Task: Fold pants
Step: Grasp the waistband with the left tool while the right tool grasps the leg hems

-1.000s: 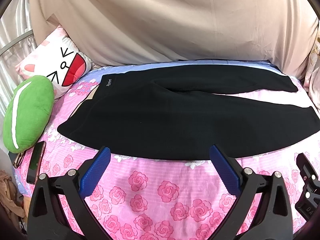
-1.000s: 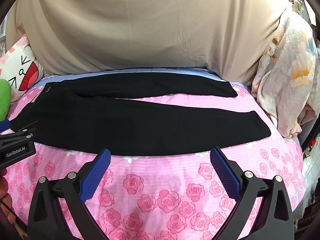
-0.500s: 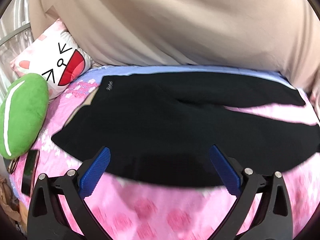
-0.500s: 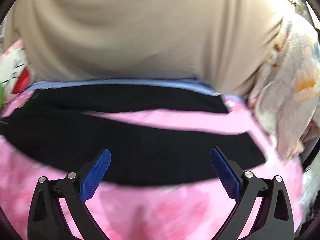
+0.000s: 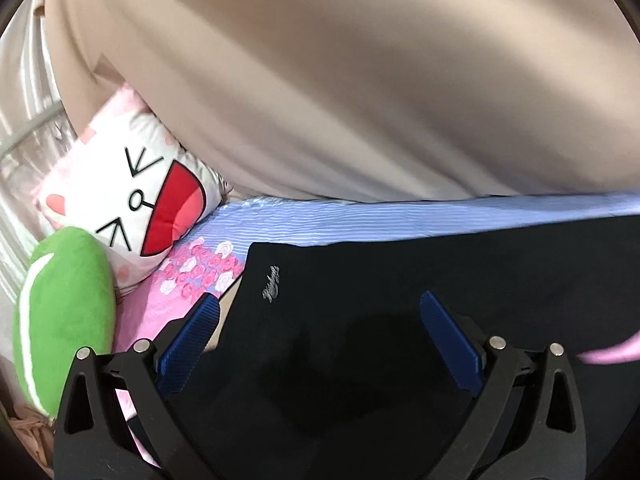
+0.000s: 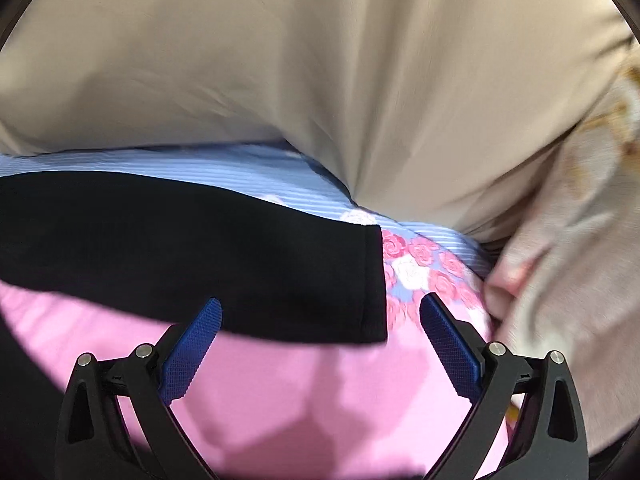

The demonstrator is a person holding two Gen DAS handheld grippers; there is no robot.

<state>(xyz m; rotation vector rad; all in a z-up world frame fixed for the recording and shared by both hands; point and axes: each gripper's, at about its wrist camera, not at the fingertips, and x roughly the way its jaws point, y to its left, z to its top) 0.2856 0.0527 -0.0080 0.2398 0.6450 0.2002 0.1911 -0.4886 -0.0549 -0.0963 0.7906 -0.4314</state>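
Black pants [image 5: 380,300] lie flat on the pink rose bedsheet [image 5: 160,312], waistband at the left with a small silver logo [image 5: 271,284]. My left gripper [image 5: 318,308] is open and empty, low over the waist end near its far corner. In the right wrist view the far leg [image 6: 200,248] ends in a hem [image 6: 376,280]. My right gripper [image 6: 318,308] is open and empty, just above that hem's near corner. The near leg shows only as a dark edge at the left.
A beige cloth [image 5: 360,80] hangs behind the bed. A cartoon-face pillow [image 5: 136,200] and a green plush [image 5: 60,316] sit left of the waistband. A floral blanket [image 6: 580,220] is piled at the right. A blue striped sheet band [image 6: 200,164] runs along the far edge.
Both grippers have moved forward and down over the pants, from the bed's near edge to the far side: left to the waistband, right to the far leg's hem. Both stayed open.
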